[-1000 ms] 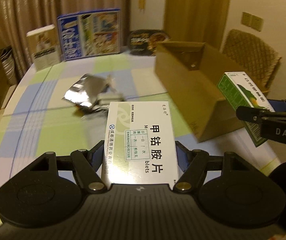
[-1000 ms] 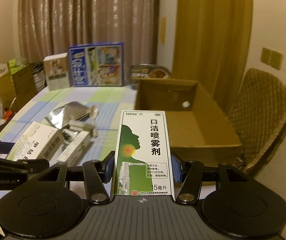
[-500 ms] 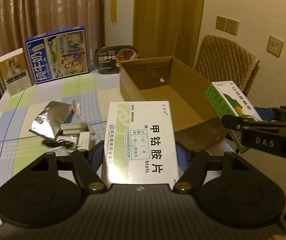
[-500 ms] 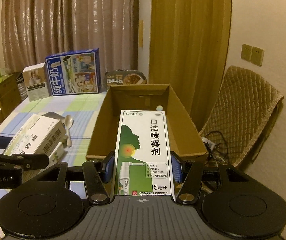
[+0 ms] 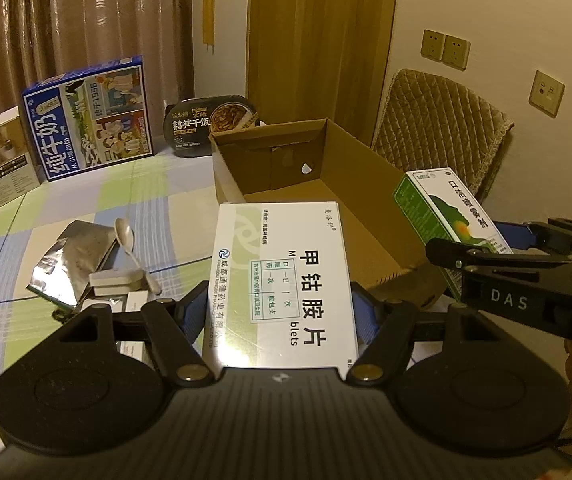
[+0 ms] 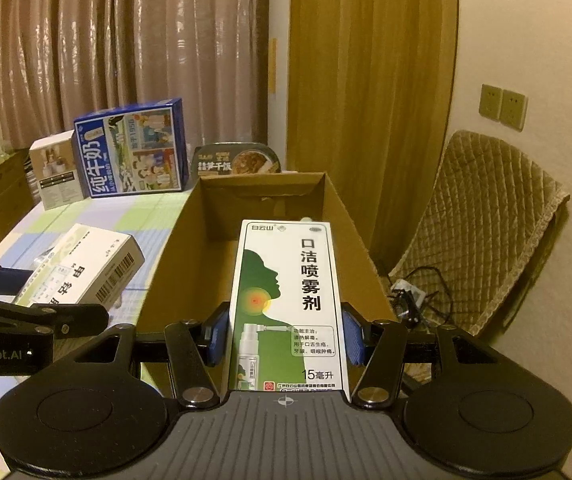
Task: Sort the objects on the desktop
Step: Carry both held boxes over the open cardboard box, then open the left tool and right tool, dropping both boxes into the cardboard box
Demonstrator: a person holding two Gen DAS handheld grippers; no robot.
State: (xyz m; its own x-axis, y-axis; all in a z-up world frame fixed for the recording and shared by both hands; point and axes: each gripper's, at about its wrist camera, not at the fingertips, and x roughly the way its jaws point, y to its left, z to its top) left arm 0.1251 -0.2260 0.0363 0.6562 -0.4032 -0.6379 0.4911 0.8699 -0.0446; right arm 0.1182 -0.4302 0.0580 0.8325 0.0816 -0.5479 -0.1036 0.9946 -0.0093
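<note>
Above cardboard box (image 6: pixel 190 240), perhaps: tablet box (image 5: pixel 282 284) in left tool (image 5: pixel 282 316), spray box (image 6: pixel 286 304) in right tool (image 6: pixel 286 338).

The white medicine box (image 5: pixel 286 280) reads "甲钴胺片"; the green spray box (image 6: pixel 286 304) "口洁喷雾剂", "15毫升"; the blue carton (image 5: pixel 86 120) probably "纯牛奶".

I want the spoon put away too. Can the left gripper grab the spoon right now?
Probably not yet. The left gripper is shut on the white tablet box, so it has no room for the spoon lying on the table beside the foil pouch.
</note>
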